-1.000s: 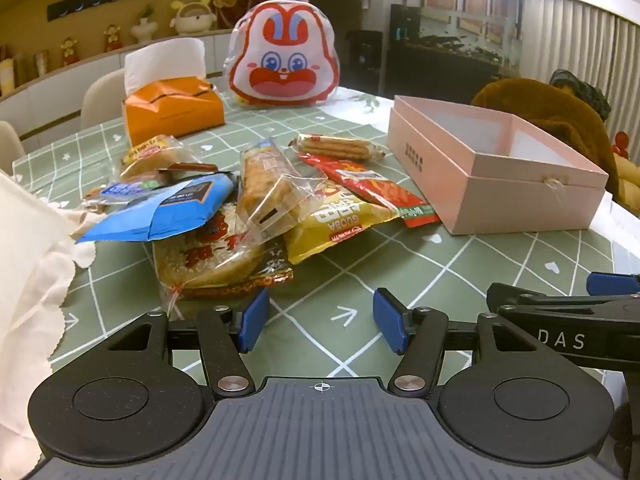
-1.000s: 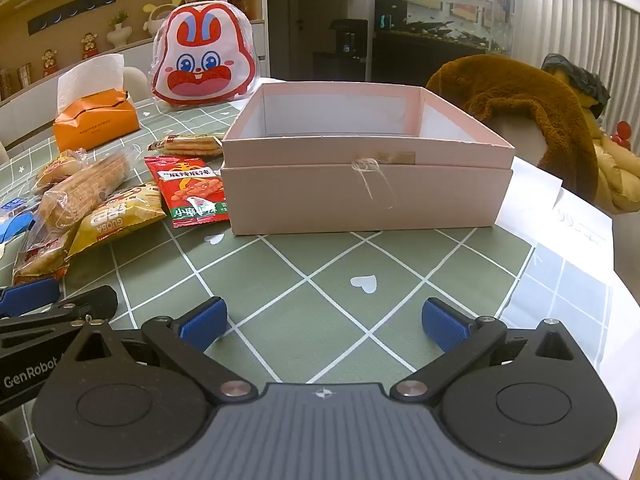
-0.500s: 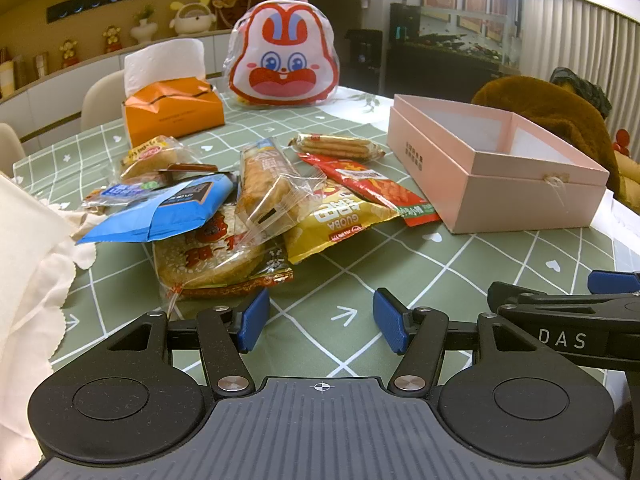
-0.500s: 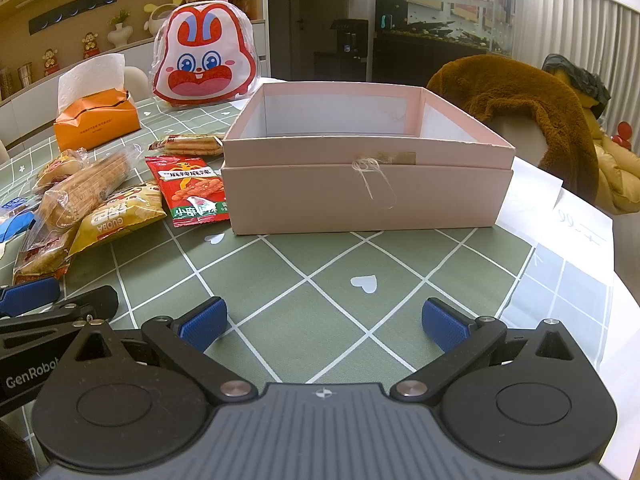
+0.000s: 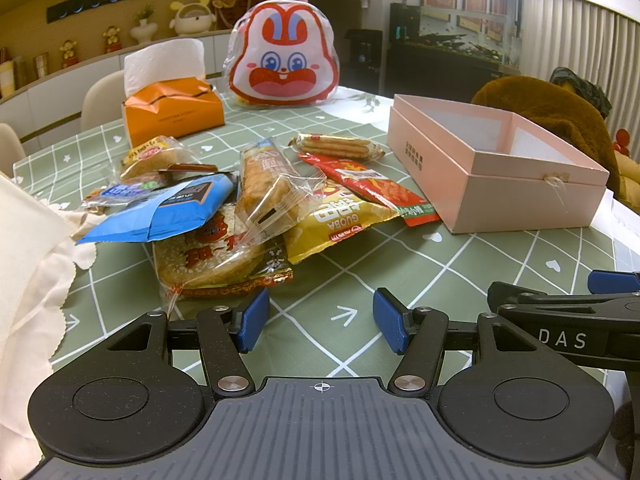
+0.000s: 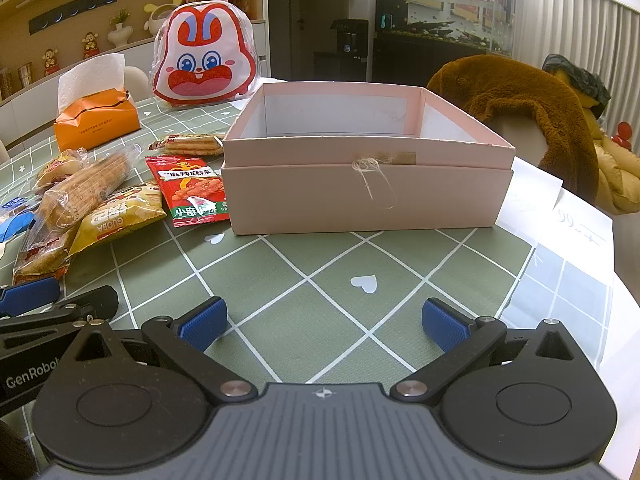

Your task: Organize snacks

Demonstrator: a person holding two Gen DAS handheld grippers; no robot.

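**Operator:** Nothing has moved since a second ago: both grippers sit where they were and the heap is undisturbed. From my remote seat, the snack pile lies on the table ahead of the left gripper and a little to its left. Nearest to it is the sesame cake packet, almost touching the left finger's pad.

**Observer:** And the grippers themselves?

**Operator:** I have the left gripper released, jaws apart with nothing between them. The right gripper is also released, spread wider, over bare cloth and facing the pink box.

**Observer:** Which arm would you send?

**Operator:** The left, I judge; it is clearly nearer the pile. The clear-wrapped biscuit pack lies on top, its long axis running away from me, so the jaws could close across its width. The yellow packet and red packet stretch towards the box, which stands to the right of the pile, open, and looks empty as far as I can see.

**Observer:** Surroundings?

**Operator:** A green checked tablecloth with hearts, an orange tissue box and a rabbit-face bag at the far side, a brown fur throw behind the box, and shelves with ornaments along the wall.
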